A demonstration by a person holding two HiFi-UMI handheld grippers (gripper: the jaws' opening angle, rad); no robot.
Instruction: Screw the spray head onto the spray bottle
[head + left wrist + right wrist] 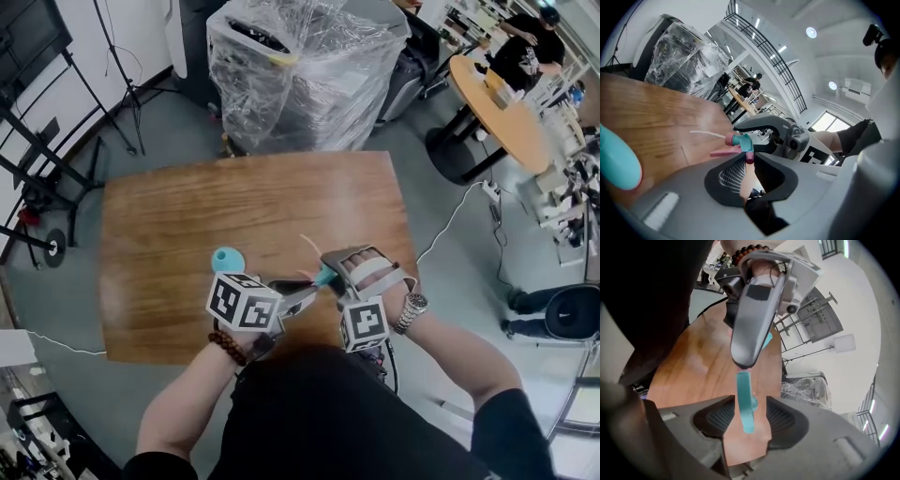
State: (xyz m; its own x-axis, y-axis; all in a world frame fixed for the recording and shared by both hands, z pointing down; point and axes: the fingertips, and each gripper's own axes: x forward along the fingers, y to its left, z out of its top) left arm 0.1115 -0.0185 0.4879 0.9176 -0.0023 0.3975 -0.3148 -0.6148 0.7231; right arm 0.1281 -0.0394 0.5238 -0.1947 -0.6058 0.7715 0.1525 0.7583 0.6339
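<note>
**While both jaws are meeting at the spray head, the bottle is sitting off to one side**

As the two grippers are pointing tip to tip above the wooden surface (187,216), the spray head (743,142) is hanging in the air between them. The left gripper (749,164) is keeping its jaws almost together, and they are pinching the pink nozzle (749,157) right at their tips. The teal body is rising just beyond those tips. The pink collar (729,138) and the white dip tube (705,134) are sticking out to their left, and the pink trigger (723,152) is slanting out on that same side.

The right gripper (747,411) is holding its jaws partway apart, straddling the teal body, which is showing edge-on between the pads. One pad is lying against it, while a sliver of wood is showing between it and the other pad.

The teal spray bottle (226,258) is sitting on the surface off to the left of the left jaws, clear of both pairs. Nothing is touching it, and its neck is carrying no head.
</note>
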